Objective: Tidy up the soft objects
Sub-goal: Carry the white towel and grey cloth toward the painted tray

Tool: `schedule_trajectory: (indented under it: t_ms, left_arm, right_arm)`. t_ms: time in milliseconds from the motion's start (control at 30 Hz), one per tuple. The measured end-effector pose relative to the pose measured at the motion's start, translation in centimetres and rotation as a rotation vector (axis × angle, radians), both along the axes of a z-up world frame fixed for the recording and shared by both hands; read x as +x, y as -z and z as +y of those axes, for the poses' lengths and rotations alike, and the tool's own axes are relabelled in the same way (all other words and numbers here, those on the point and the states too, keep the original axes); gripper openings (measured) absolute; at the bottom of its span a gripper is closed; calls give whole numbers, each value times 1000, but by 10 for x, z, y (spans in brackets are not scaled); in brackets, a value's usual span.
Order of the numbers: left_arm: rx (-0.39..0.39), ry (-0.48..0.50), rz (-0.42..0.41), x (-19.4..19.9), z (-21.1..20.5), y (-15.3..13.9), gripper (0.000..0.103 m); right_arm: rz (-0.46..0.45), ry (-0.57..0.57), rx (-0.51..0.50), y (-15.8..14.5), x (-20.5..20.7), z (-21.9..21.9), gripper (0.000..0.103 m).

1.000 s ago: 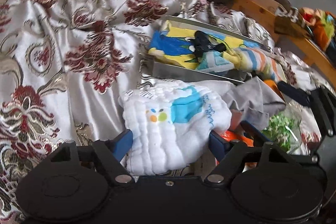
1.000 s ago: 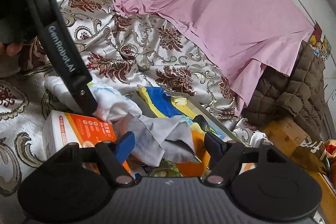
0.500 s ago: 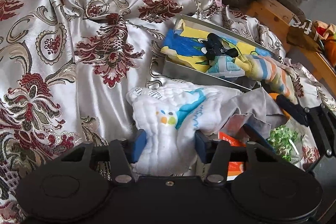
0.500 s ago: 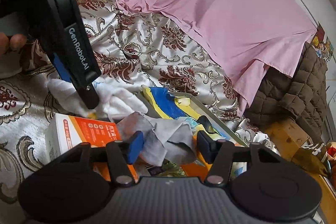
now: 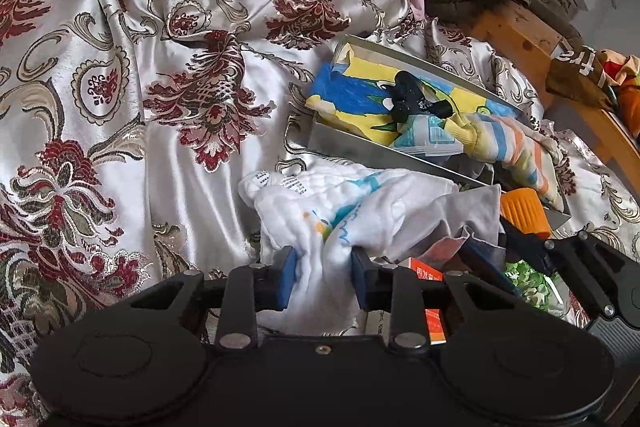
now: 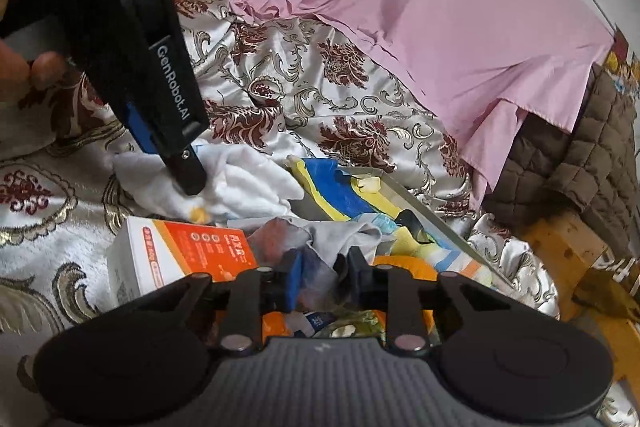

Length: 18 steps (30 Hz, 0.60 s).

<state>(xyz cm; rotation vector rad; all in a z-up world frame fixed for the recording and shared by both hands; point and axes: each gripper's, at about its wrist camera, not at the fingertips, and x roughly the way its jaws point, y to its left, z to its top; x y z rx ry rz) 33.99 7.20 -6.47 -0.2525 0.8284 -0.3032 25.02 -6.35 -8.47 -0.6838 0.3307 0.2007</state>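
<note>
My left gripper (image 5: 322,277) is shut on a white quilted cloth (image 5: 340,203) with blue and orange print, bunched between the blue pads on the bed. My right gripper (image 6: 322,281) is shut on a grey cloth (image 6: 332,237) that lies over an orange-and-white box (image 6: 180,255). The left gripper (image 6: 188,171) shows in the right wrist view pressing into the white cloth (image 6: 248,183). A metal tray (image 5: 360,143) behind holds a blue-and-yellow cloth (image 5: 352,99), a black clip (image 5: 412,99) and a striped sock (image 5: 516,151).
The bed has a silver-and-red floral cover (image 5: 160,87). A pink sheet (image 6: 440,19) and a brown quilted blanket (image 6: 580,155) lie at the back. An orange cylinder (image 5: 522,211) and a green-printed bag (image 5: 528,279) sit at right. A wooden bed frame (image 5: 520,27) edges the right side.
Both grippers have closed: the left jaws squeezed in on the white cloth and the right jaws closed on the grey cloth. The white cloth is now bunched up.
</note>
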Motion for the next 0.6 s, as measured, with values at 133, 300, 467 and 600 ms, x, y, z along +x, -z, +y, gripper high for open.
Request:
schedule_trajectory:
  t_ms: [133,300,467,600]
  left_arm:
    - [30,4,-43,-7,-6,-4,26]
    - [43,14,-119,-18,-11,-15,17]
    - [28,16,-176,-31,-15,-31,14]
    - [29,-8,-223,-45,-18,-47,13]
  right_arm:
    - [12,-14,45,-4,-3,-3,9]
    - [-14,-25,79,-12,-10,-4,6]
    - [-47,-17,127,-26,-21,-5,5]
    - [-68,-8,161,-42,-32,-9,5]
